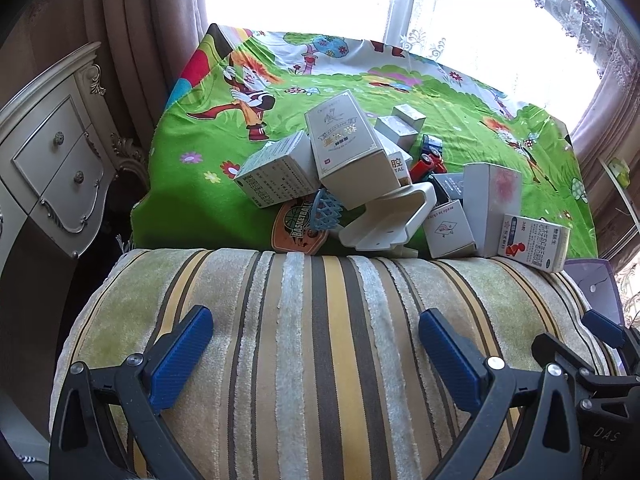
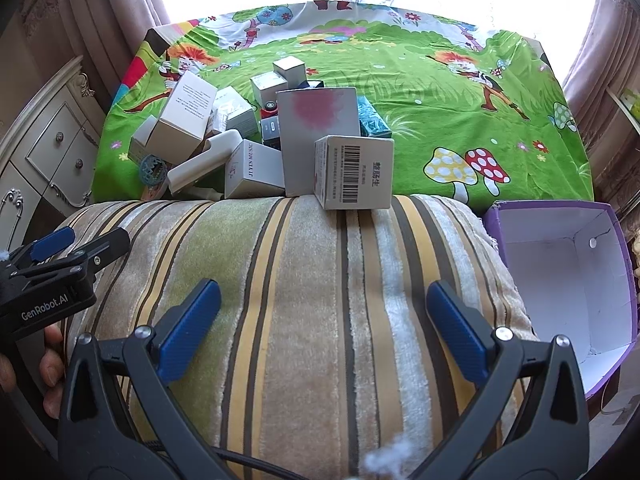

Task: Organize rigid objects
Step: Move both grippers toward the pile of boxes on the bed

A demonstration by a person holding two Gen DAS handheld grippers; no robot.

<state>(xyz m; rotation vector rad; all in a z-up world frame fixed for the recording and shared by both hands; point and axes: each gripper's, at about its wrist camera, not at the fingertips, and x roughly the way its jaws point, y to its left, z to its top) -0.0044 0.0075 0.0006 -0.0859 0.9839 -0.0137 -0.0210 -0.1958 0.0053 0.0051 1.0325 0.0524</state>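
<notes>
Sunlit window behind a cartoon-print bed (image 2: 420, 92) piled with boxes (image 2: 352, 172); both claws, left (image 1: 316, 344) and right (image 2: 324, 320), gape wide, empty, above a striped cushion (image 2: 304, 280).

My left gripper (image 1: 316, 350): black plastic arms w/ blue ribbed pads (image 1: 180, 358), silver screws behind the pads. My right gripper (image 2: 322, 330): same build. "GenRobot.AI" printed in white on left unit's body; "DAS" embossed on right unit's.

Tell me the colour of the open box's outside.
Purple outside, white inside; the open box shows best in the right wrist view.
</notes>
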